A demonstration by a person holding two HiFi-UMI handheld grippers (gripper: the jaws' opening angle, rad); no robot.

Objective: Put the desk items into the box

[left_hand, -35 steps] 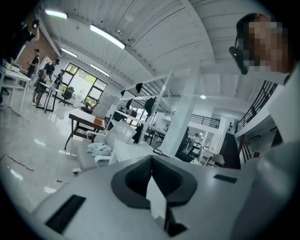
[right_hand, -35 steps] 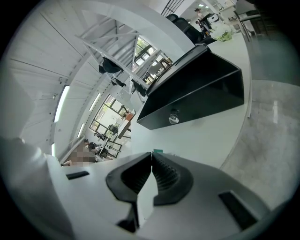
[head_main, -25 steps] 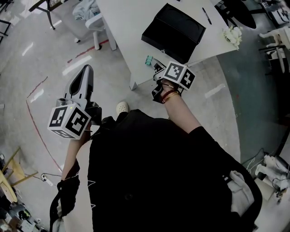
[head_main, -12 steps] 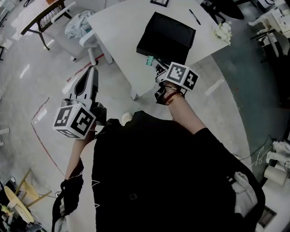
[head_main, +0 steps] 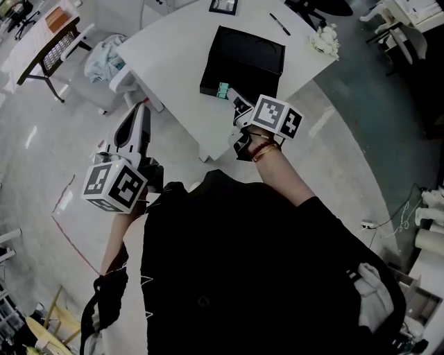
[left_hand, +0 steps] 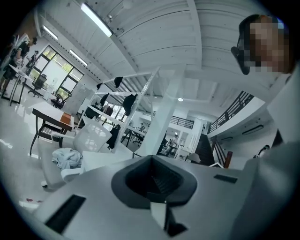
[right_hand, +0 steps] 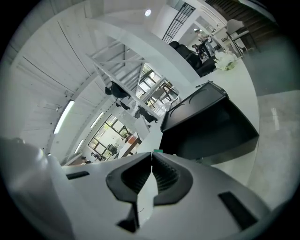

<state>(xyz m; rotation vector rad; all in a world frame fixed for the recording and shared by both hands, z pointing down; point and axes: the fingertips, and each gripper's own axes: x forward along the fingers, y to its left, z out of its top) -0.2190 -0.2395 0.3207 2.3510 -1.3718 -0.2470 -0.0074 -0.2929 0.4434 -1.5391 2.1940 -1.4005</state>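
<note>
Pinching a small teal item (head_main: pixel 223 90) at their very tips, the jaws of the right gripper (head_main: pixel 232 96) are closed on it; in the right gripper view only a sliver of teal shows past the meeting pads. Directly ahead of this gripper stands the black box (head_main: pixel 243 62), with the teal item at the box's nearest corner, though contact between them cannot be judged; the box rests on a white table (head_main: pixel 173 48). Beyond the box, farther from the gripper, lie a dark pen (head_main: pixel 280 24) and a small framed picture (head_main: pixel 223 5); off to the right of the box sits a crumpled white clump (head_main: pixel 325 40).

To the left, well apart from its partner, the left gripper (head_main: pixel 141 111) is held over the grey floor (head_main: pixel 41 139); its jaws are pressed together with nothing between them. Ahead of it stands a white chair (head_main: pixel 132 73), and a pale cloth (head_main: pixel 103 50) is heaped just beyond.
</note>
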